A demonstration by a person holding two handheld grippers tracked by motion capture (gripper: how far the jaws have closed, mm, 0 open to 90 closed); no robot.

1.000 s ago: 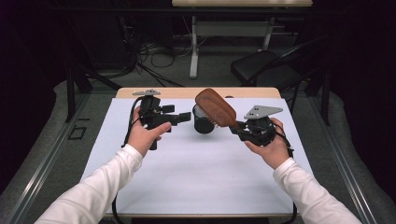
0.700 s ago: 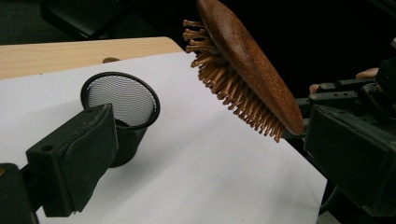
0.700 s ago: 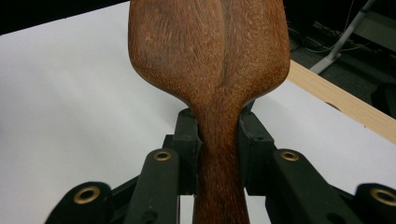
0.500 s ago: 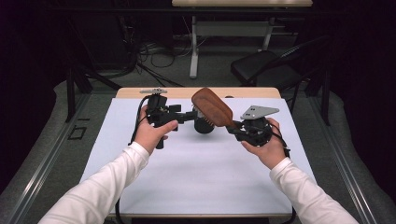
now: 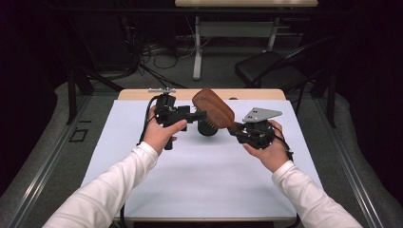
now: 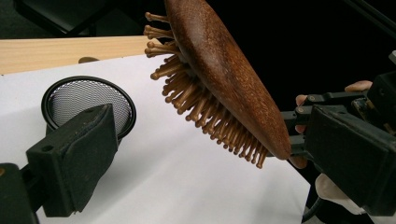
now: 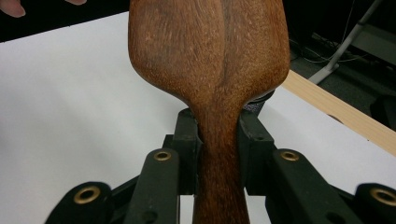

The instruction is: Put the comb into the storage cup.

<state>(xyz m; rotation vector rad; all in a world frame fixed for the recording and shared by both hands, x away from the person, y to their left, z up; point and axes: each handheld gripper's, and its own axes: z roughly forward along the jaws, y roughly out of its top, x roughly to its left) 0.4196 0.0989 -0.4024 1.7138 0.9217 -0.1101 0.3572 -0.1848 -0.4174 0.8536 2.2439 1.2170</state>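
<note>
A brown wooden hairbrush point(image 5: 214, 108) is held up above the table by its handle, with my right gripper point(image 5: 237, 130) shut on it. In the right gripper view the brush's smooth back point(image 7: 210, 51) faces the camera and both jaws of the right gripper point(image 7: 219, 140) clamp the handle. My left gripper point(image 5: 199, 115) points right at the brush head, open. In the left gripper view the brush point(image 6: 219, 70) hangs tilted between the wide-open jaws of the left gripper point(image 6: 210, 135), bristles toward the left jaw. A black mesh cup point(image 6: 88, 100) stands on the sheet below, seen in the high view under the brush as the cup point(image 5: 207, 127).
A white sheet point(image 5: 199, 190) covers the table, with a wooden edge point(image 5: 142, 94) at the far side. Behind the table are a dark chair point(image 5: 271, 71), a table leg point(image 5: 197, 47) and floor cables point(image 5: 157, 52). Metal rails run along both sides.
My left gripper has moved right, closing in on the brush head. The right gripper has shifted the brush slightly left, over the mesh cup.
</note>
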